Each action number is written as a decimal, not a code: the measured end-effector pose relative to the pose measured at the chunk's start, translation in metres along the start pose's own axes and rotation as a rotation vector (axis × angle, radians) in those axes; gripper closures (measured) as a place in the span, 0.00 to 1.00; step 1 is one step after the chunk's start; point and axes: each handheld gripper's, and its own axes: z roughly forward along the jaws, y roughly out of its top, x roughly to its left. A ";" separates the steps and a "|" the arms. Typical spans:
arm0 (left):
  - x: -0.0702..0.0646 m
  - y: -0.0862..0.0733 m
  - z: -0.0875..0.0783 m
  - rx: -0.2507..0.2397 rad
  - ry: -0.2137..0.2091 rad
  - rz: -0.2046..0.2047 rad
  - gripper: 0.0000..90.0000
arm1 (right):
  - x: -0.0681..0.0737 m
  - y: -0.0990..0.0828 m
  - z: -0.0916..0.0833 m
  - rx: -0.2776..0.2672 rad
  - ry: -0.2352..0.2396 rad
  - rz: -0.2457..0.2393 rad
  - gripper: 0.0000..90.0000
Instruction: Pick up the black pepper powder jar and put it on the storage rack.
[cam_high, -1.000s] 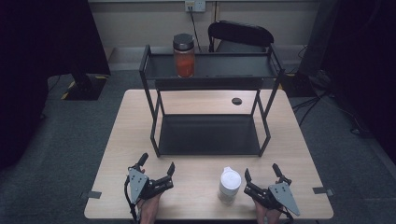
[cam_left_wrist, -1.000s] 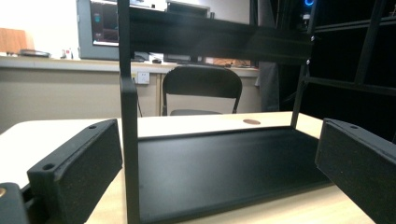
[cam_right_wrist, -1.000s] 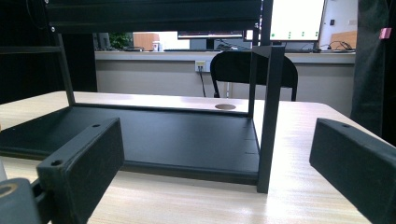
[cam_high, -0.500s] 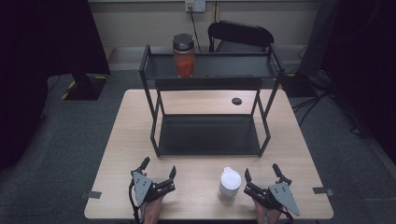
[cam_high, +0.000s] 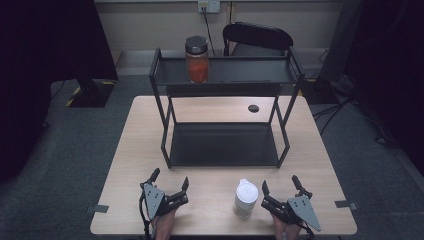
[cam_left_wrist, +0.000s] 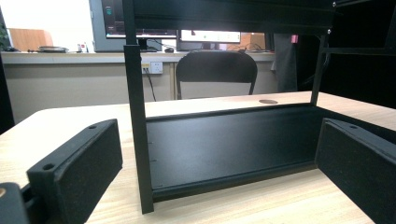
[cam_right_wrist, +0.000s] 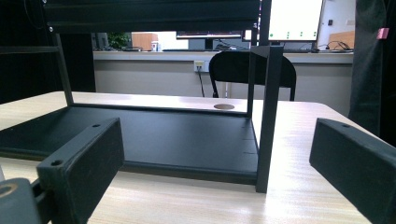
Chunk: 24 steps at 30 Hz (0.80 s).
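A white jar with a white lid (cam_high: 246, 197) stands near the table's front edge, just left of my right gripper (cam_high: 279, 181), which is open and apart from it. My left gripper (cam_high: 171, 176) rests open at the front left with nothing between its fingers. A glass jar of orange contents with a dark lid (cam_high: 197, 59) stands on the top shelf of a black two-tier rack (cam_high: 225, 144). In the left gripper view, the open left gripper (cam_left_wrist: 219, 154) faces the rack's front left post (cam_left_wrist: 137, 130). In the right gripper view, the right gripper (cam_right_wrist: 215, 149) faces the front right post (cam_right_wrist: 268, 116).
The wooden table (cam_high: 140, 150) has bare strips left and right of the rack. A small dark disc (cam_high: 253, 108) lies on the table behind the rack. A black chair (cam_high: 257, 37) stands beyond the far edge. Cables run over the floor at the right.
The left gripper has shifted very slightly at the front left. The right gripper and both jars have stayed in place.
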 end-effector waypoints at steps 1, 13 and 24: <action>0.000 0.000 0.000 0.001 0.000 0.000 0.00 | -0.001 0.000 0.000 0.000 0.003 0.001 0.02; -0.002 0.002 0.001 0.010 0.011 0.000 0.00 | 0.000 0.017 -0.011 -0.046 0.023 0.035 0.02; -0.002 0.002 0.001 0.011 0.014 0.000 0.00 | 0.025 0.042 -0.033 -0.140 0.079 0.056 0.00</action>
